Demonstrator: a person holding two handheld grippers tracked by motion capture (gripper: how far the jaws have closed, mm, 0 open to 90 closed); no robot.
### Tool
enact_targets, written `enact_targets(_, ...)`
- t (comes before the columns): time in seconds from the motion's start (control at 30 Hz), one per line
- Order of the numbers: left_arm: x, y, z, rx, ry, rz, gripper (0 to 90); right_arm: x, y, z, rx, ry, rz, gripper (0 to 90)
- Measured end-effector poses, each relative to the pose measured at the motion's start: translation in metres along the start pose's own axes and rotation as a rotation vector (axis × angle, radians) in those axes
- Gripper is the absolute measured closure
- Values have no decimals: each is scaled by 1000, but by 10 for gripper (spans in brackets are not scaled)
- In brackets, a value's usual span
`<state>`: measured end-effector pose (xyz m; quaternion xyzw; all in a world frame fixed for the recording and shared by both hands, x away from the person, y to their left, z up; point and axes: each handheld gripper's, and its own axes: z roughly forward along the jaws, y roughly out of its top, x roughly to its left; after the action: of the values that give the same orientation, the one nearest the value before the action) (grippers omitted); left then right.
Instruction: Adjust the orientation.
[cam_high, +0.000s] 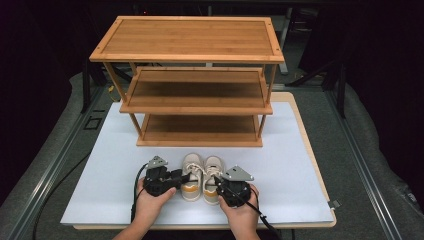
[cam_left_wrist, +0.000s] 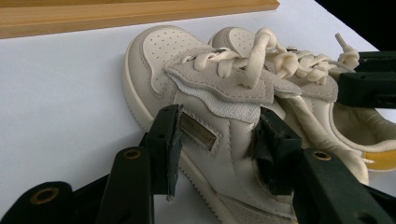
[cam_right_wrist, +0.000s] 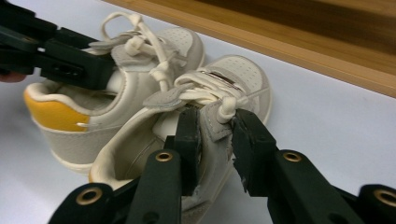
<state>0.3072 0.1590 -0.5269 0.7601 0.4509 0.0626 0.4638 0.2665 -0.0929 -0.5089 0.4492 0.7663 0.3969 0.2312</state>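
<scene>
Two small cream shoes with yellow heels stand side by side on the white mat, toes toward the rack: the left shoe (cam_high: 192, 161) (cam_left_wrist: 210, 121) (cam_right_wrist: 70, 135) and the right shoe (cam_high: 213, 164) (cam_left_wrist: 233, 37) (cam_right_wrist: 238, 74). My left gripper (cam_high: 184, 176) (cam_left_wrist: 219, 149) comes in from the left and is shut on the left shoe's side wall, one jaw outside and one inside the opening. My right gripper (cam_high: 216, 181) (cam_right_wrist: 215, 135) is shut on the right shoe's grey suede flap by the laces. Both shoes rest on the mat.
A three-shelf bamboo shoe rack (cam_high: 190, 37) stands just behind the shoes, its bottom shelf (cam_high: 200, 125) nearest and bare. The white mat (cam_high: 110, 185) covers a wooden table top, with open mat left and right of the shoes. Dark floor surrounds the table.
</scene>
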Motion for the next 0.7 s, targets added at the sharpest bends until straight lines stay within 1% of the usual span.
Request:
enact_targets(0.03, -1, -1, -1, 0, 1, 0, 549, -1, -1, 0, -19, 39, 4, 698)
enact_targets(0.07, -2, -2, -2, 3, -1, 5, 549, -3, -1, -4, -31, 36, 8, 674)
enact_targets(0.1, -3, -3, -3, 6, 0, 8, 549, -3, -1, -6, -39, 28, 10, 663)
enact_targets(0.17, -3, -3, -4, 6, -4, 8, 549, -4, -2, -8, -43, 28, 10, 656)
enact_targets(0.2, -3, -5, -5, 9, -9, 5, 549, -7, -2, -12, -54, 33, 18, 638)
enact_targets(0.23, -3, -5, -5, 9, -9, 5, 549, -7, -2, -12, -54, 33, 18, 638)
enact_targets(0.27, -4, -6, -6, 9, -12, 1, 550, -11, -3, -16, -63, 56, 37, 619)
enact_targets(0.3, -4, -6, -6, 8, -11, -2, 550, -12, -3, -15, -60, 69, 52, 613)
enact_targets(0.33, -4, -6, -6, 8, -11, -2, 550, -12, -3, -15, -60, 69, 52, 613)
enact_targets(0.37, -4, -5, -5, 9, -11, -12, 550, -13, -4, -14, -55, 90, 61, 609)
enact_targets(0.4, -5, -6, -3, 1, -8, -15, 552, -13, -6, -11, -38, 96, 72, 607)
enact_targets(0.43, -6, -5, -3, 0, -3, -9, 551, -12, -7, -9, -26, 94, 67, 607)
enact_targets(0.47, -6, -5, -3, 0, -3, -9, 551, -12, -7, -9, -26, 94, 67, 607)
enact_targets(0.5, -7, -5, -1, -2, 0, -10, 551, -10, -9, -4, -9, 89, 63, 606)
enact_targets(0.57, -7, -5, 0, -4, 0, -12, 550, -10, -10, -1, -14, 85, 65, 607)
enact_targets(0.6, -7, -4, 1, -6, 4, -9, 545, -10, -11, 3, -12, 83, 93, 593)
enact_targets(0.63, -8, -4, 2, -4, 12, -3, 545, -10, -11, 4, -14, 90, 103, 591)
enact_targets(0.67, -8, -4, 2, -4, 12, -3, 545, -10, -11, 4, -14, 90, 103, 591)
enact_targets(0.7, -8, -3, 2, -2, 17, 1, 545, -10, -11, 5, -20, 78, 101, 588)
